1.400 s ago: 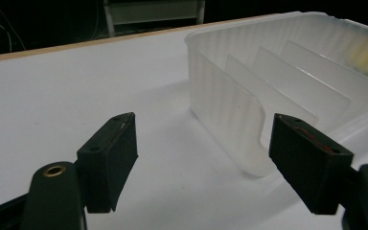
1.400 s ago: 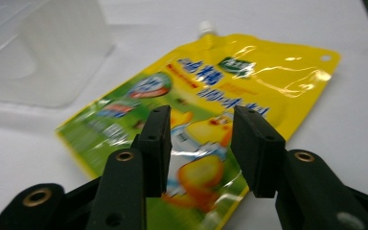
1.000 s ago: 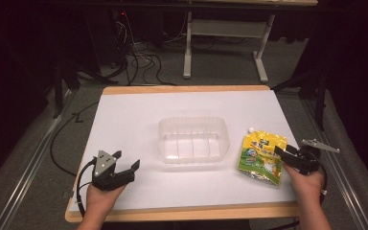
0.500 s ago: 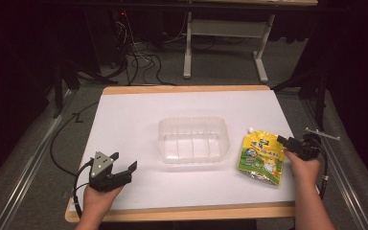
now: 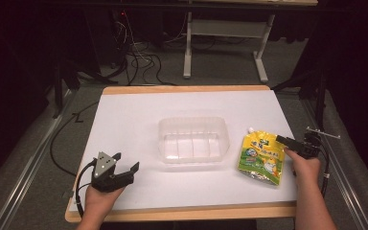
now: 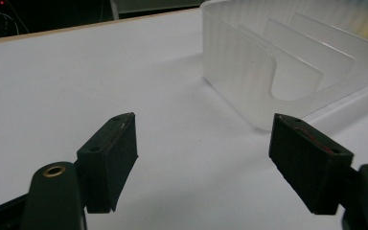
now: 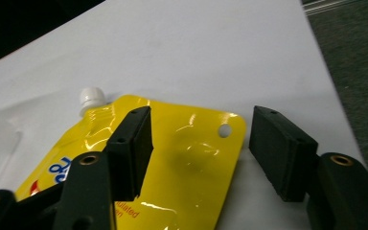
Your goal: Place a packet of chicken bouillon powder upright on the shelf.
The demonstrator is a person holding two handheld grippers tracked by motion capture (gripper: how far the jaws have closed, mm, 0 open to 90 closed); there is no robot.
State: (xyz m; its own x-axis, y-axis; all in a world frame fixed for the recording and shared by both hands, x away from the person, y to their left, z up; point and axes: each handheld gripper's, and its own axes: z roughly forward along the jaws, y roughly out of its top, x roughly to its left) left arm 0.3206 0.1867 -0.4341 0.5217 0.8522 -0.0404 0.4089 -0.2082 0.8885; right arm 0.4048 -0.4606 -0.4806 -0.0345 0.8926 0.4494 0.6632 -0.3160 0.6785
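Observation:
A yellow spouted pouch (image 5: 261, 158) lies flat on the white table cover, right of a clear plastic container (image 5: 194, 120). My right gripper (image 5: 287, 142) reaches in from the right at the pouch's upper right corner. In the right gripper view its jaws stand open (image 7: 199, 143): one hangs over the yellow pouch (image 7: 182, 167), the other just off its edge by the hang hole, having just closed a little. The white cap (image 7: 92, 97) points away. My left gripper (image 5: 126, 162) rests open at the front left, aimed at the container (image 6: 249, 67), nothing between its jaws (image 6: 203, 158).
The white cover (image 5: 139, 115) lies on a wooden tabletop whose right edge (image 5: 287, 120) runs close by my right hand. Cables and a desk frame (image 5: 220, 43) stand on the floor behind the table.
My right gripper has shifted away from the person along the pouch's right side, toward its top corner. The pouch, the container and my left gripper have stayed where they were.

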